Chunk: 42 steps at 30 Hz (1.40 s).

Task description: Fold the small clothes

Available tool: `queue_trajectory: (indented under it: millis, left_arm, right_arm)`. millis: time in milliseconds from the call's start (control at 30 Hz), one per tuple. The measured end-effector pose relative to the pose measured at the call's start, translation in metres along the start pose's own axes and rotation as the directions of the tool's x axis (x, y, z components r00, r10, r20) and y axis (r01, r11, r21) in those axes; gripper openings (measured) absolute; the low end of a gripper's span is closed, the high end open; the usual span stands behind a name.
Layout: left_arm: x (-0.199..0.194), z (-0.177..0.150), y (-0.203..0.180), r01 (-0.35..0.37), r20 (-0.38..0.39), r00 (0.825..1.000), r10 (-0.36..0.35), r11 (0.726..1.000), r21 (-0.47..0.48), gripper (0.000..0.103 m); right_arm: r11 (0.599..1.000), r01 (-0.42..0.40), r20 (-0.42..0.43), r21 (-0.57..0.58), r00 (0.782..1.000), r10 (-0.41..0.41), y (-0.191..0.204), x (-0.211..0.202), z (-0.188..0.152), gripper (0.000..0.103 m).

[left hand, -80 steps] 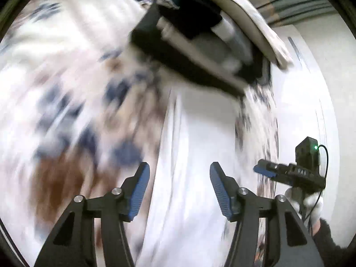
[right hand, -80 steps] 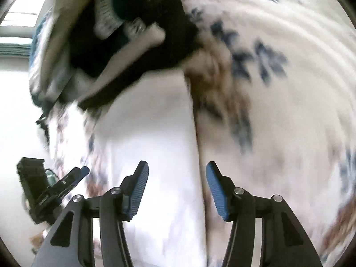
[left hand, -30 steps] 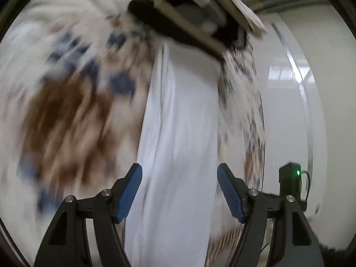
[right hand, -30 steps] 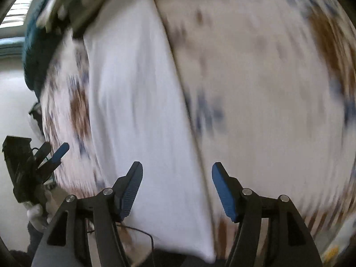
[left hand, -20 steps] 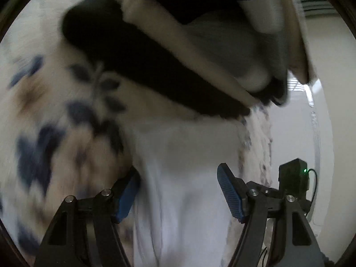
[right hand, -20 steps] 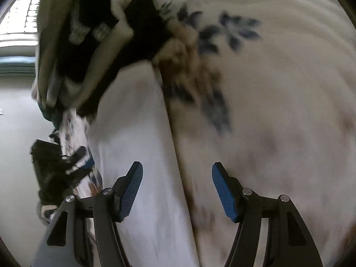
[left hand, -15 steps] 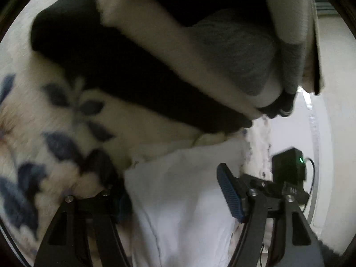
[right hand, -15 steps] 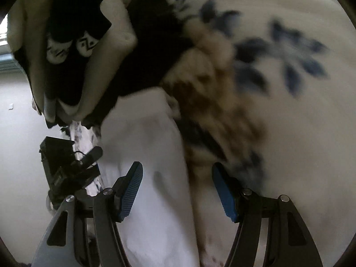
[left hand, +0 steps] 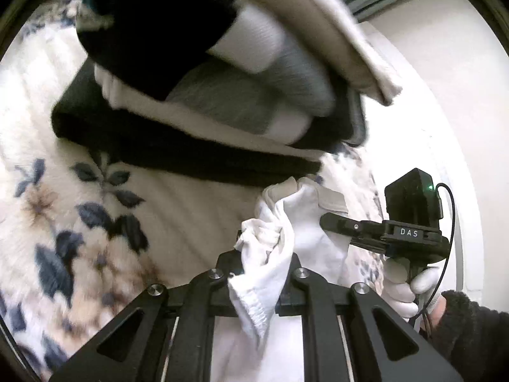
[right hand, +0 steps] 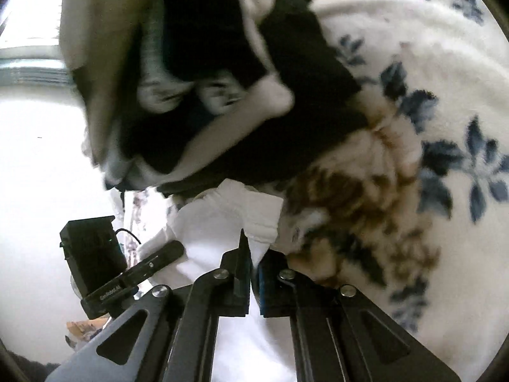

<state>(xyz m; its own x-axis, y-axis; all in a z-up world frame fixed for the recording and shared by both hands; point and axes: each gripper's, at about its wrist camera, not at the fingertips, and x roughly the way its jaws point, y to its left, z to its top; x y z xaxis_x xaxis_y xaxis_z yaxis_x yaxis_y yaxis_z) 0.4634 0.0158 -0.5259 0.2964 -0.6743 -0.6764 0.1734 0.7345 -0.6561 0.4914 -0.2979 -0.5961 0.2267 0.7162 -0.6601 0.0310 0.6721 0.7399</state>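
While both grippers pinch it, the white garment (left hand: 305, 222) lies bunched on the floral blanket (left hand: 63, 222), just below the pile of folded clothes (left hand: 203, 95).

Going left to right in the left wrist view: blue and brown blanket flowers, then the left gripper (left hand: 261, 264) with jaws closed on a gathered hem of the garment, then the right gripper (left hand: 337, 222) gripping its far edge, held by a white-gloved hand (left hand: 404, 289). In the right wrist view, the right gripper's jaws are clamped on the white cloth.
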Motion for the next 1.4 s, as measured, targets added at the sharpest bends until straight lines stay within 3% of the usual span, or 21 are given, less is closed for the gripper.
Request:
queue_trajectory:
  millis: [200,300,433,500,533,567,667,767,833,900,1000,1067,1167,1233,1267,1400]
  left_arm:
    - [-0.048,-0.037,-0.035,0.038,0.008,0.999,-0.038,0.999,0.022,0.01]
    - [-0.073,-0.076,-0.052,0.053,-0.026,0.998,-0.052,0.998,0.017,0.01]
    - [-0.091,-0.133,-0.046,0.055,-0.112,0.992,-0.065,0.994,-0.09,0.015]
    - [-0.098,-0.172,-0.035,0.029,-0.165,0.985,-0.06,0.983,-0.183,0.039]
    - [-0.1,-0.191,-0.035,0.015,-0.178,0.983,-0.054,0.977,-0.213,0.046]
    - [-0.105,-0.202,-0.032,0.007,-0.185,0.981,-0.051,0.973,-0.232,0.052]
    - [-0.127,-0.236,-0.018,-0.052,-0.211,0.977,-0.011,0.955,-0.291,0.054]
    - [-0.144,-0.241,-0.008,-0.097,-0.213,0.977,0.029,0.943,-0.32,0.054]
    - [-0.146,-0.23,-0.01,-0.114,-0.199,0.979,0.055,0.948,-0.297,0.054]
    - [-0.134,-0.21,-0.019,-0.099,-0.173,0.983,0.055,0.96,-0.261,0.054]
    - [-0.108,-0.185,-0.032,-0.088,-0.156,0.986,0.058,0.977,-0.196,0.054]
    - [-0.081,-0.175,-0.034,-0.119,-0.19,0.978,0.087,0.979,-0.164,0.054]
    - [-0.046,-0.176,-0.031,-0.174,-0.275,0.952,0.134,0.977,-0.124,0.054]
    - [-0.036,-0.186,-0.025,-0.199,-0.329,0.932,0.154,0.974,-0.105,0.054]
    - [-0.038,-0.195,-0.02,-0.211,-0.35,0.922,0.165,0.973,-0.098,0.054]
    - [-0.061,-0.22,-0.007,-0.25,-0.399,0.896,0.195,0.964,-0.091,0.054]
  right_arm:
    - [0.997,-0.052,0.046,-0.051,0.997,0.055,0.032,-0.046,-0.046,0.002]
    - [0.995,-0.064,0.051,-0.079,0.996,0.068,0.049,-0.065,-0.083,0.002]
    - [0.993,-0.046,0.015,-0.107,0.999,0.048,0.046,-0.092,-0.143,0.002]
    - [0.994,-0.041,-0.044,-0.097,0.998,0.036,0.04,-0.089,-0.184,0.003]
    - [0.995,-0.028,-0.065,-0.096,0.998,0.021,0.033,-0.091,-0.201,0.004]
    - [0.996,-0.009,-0.1,-0.087,0.995,0.0,0.026,-0.088,-0.218,0.011]
    - [0.997,0.046,-0.203,-0.059,0.977,-0.057,0.008,-0.084,-0.257,0.036]
    - [0.996,0.072,-0.295,-0.053,0.952,-0.084,-0.004,-0.087,-0.291,0.045]
    - [0.995,0.1,-0.291,-0.019,0.951,-0.102,-0.012,-0.096,-0.3,0.047]
    - [0.994,0.103,-0.246,0.033,0.965,-0.091,-0.016,-0.101,-0.297,0.047]
    - [0.993,0.077,-0.11,0.09,0.992,-0.067,-0.011,-0.11,-0.276,0.047]
    - [0.993,0.056,-0.04,0.107,0.998,-0.051,-0.002,-0.102,-0.259,0.047]
    - [0.996,0.043,-0.05,0.08,0.998,-0.039,0.01,-0.07,-0.246,0.047]
    - [0.993,0.117,-0.126,0.011,0.985,-0.115,0.019,-0.039,-0.248,0.044]
    - [0.988,0.152,-0.163,-0.005,0.975,-0.151,0.024,-0.027,-0.25,0.038]
    - [0.953,0.284,-0.293,-0.105,0.907,-0.302,0.019,-0.01,-0.3,0.036]
